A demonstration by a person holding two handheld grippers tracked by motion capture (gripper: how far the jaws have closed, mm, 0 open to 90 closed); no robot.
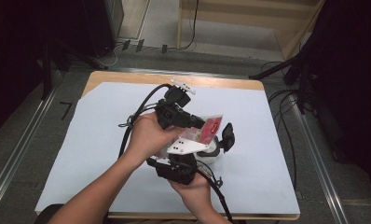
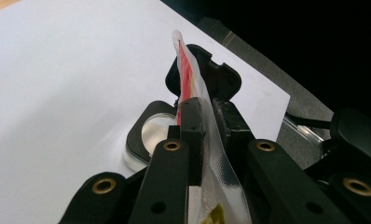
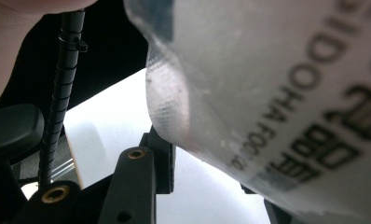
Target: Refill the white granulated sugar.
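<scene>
I have my left gripper (image 2: 200, 116) with its jaws pressed together on a clear plastic packet (image 2: 193, 84) with red print; in the left gripper view the packet stands edge-on between the two black pads and rises past their tips. In the high view the same left gripper (image 1: 195, 122) sits above and left of the packet (image 1: 207, 130), which slants down to the right from it. My right gripper (image 1: 223, 140) comes up from below in that view, its grey plate just under the packet, one black jaw standing to the right of it. In the right gripper view the packet (image 3: 277, 93) hangs very close in front of the camera, covering the space between the jaws; I cannot tell whether those pads press on it. Beyond the left jaws lies a small round clear container (image 2: 153, 133) on the white sheet (image 2: 58, 93), with a black piece around its rim; what is inside I cannot make out. In the high view the container (image 1: 210, 154) rests just below the packet, between the two grippers.
</scene>
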